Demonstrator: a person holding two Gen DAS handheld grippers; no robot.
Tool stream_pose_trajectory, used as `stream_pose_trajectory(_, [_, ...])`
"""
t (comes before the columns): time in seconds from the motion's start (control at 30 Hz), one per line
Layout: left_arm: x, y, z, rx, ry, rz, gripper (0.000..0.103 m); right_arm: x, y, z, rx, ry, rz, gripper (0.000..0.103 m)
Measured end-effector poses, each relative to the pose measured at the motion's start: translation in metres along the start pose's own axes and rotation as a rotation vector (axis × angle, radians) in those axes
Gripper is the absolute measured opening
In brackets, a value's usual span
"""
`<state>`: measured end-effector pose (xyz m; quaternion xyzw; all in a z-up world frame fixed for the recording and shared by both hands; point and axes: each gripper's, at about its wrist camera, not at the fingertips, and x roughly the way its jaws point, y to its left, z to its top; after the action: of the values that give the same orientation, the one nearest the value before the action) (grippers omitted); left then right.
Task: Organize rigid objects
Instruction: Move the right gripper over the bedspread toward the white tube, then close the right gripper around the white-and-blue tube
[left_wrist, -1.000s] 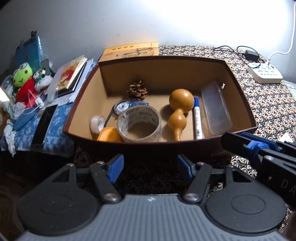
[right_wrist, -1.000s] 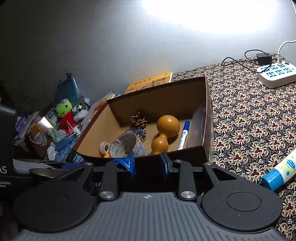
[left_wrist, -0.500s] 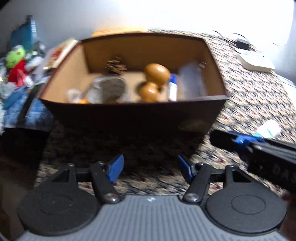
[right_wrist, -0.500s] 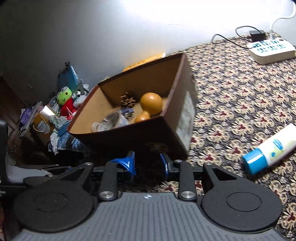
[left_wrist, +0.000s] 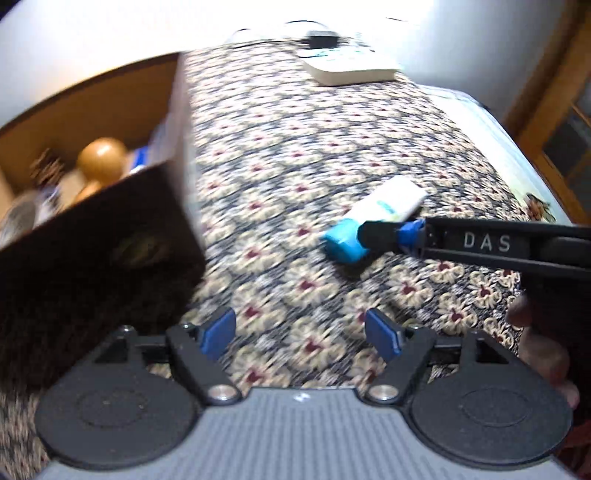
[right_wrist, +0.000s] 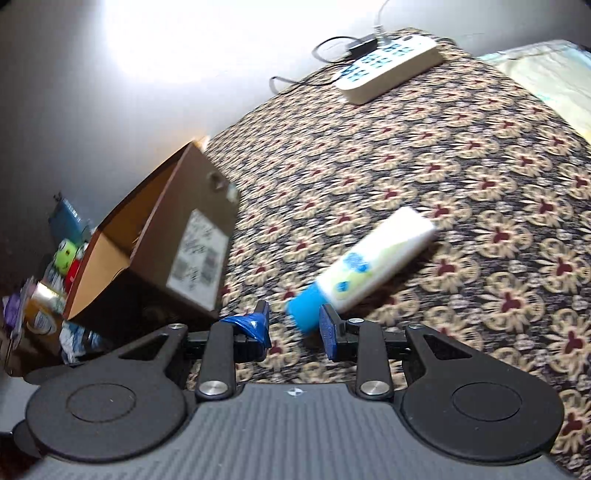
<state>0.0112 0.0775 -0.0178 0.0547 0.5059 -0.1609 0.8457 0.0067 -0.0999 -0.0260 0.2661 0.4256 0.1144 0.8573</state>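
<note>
A white tube (right_wrist: 373, 266) with a blue cap (right_wrist: 304, 310) lies on the patterned cloth. My right gripper (right_wrist: 291, 328) is open, and the cap sits just ahead of its fingertips, partly in the gap. In the left wrist view the tube (left_wrist: 388, 203) lies at mid right, with the right gripper (left_wrist: 373, 233) reaching in from the right over the cap. My left gripper (left_wrist: 299, 332) is open and holds nothing, low over the cloth. The brown cardboard box (left_wrist: 110, 236) stands to its left, holding a gourd (left_wrist: 101, 158) and other blurred items.
The box (right_wrist: 166, 240) stands left of the tube. A white power strip (right_wrist: 391, 70) with a cable lies at the far side of the cloth (right_wrist: 480, 166). A plush frog (right_wrist: 66, 253) and clutter sit beyond the box. A hand (left_wrist: 546, 350) holds the right gripper.
Both grippers swung right, away from the box and toward the tube. The right gripper closed in until the blue cap sits at its fingertips. Neither gripper's opening changed.
</note>
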Motion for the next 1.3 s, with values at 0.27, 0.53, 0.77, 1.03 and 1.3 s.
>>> stream_pose_trajectory(0.27, [0.037, -0.035, 0.032, 0.212, -0.022, -0.048, 0.078, -0.004, -0.056, 0.012, 0.155, -0.018, 0.000, 0.013])
stream_pose_trajectory(0.53, [0.074, -0.043, 0.051, 0.274, 0.015, -0.084, 0.077, 0.010, -0.080, 0.021, 0.231, 0.013, 0.068, 0.012])
stream_pose_trajectory(0.77, [0.085, -0.050, 0.055, 0.296, 0.024, -0.108, 0.060, 0.020, -0.087, 0.025, 0.245, 0.037, 0.117, 0.012])
stream_pose_trajectory(1.03, [0.086, -0.056, 0.059, 0.278, 0.036, -0.100, 0.041, 0.025, -0.097, 0.027, 0.270, 0.044, 0.168, 0.012])
stream_pose_trajectory(1.3, [0.084, -0.049, 0.061, 0.160, 0.059, -0.201, 0.035, 0.027, -0.106, 0.027, 0.342, 0.063, 0.227, 0.013])
